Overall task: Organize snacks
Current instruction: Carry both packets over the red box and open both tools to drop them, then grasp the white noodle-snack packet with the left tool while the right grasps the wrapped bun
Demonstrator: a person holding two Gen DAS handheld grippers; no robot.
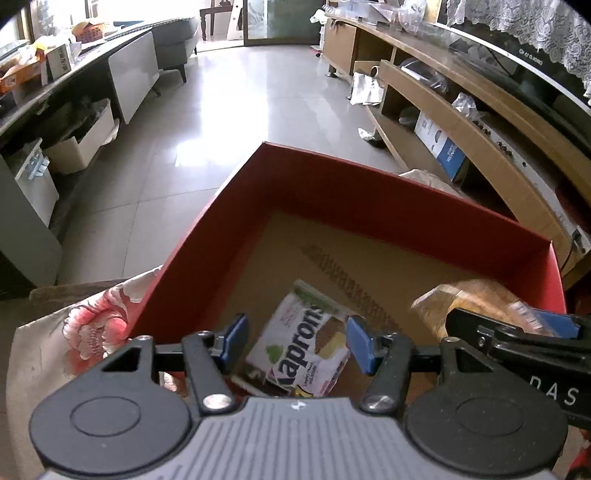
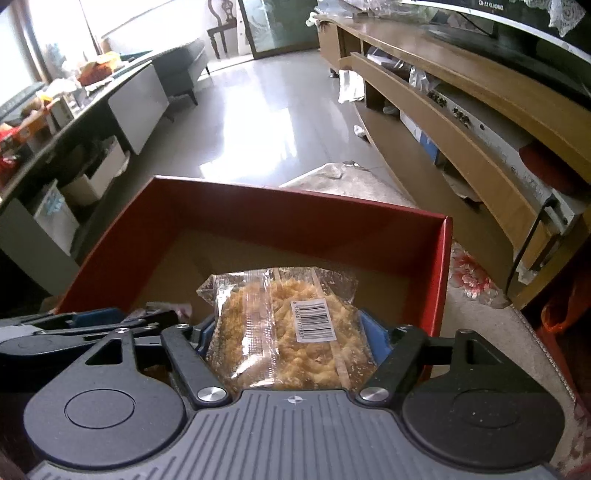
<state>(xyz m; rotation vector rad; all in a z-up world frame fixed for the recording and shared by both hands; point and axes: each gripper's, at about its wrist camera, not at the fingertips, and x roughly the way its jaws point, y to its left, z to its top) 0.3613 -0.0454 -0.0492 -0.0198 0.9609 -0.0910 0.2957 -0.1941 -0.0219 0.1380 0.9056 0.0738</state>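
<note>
Inside red box (image 1: 369,199) walls, bare cardboard floor (image 1: 388,266).

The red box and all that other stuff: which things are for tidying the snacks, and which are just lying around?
For the job: red box, white wafer packet, clear bag of crunchy snack.

Just lying around: TV cabinet, grey sofa, floral cloth.

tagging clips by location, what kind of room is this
Most likely a home living room: a long wooden TV cabinet under a dark flat screen, a grey sofa, and a glossy tiled floor.
</note>
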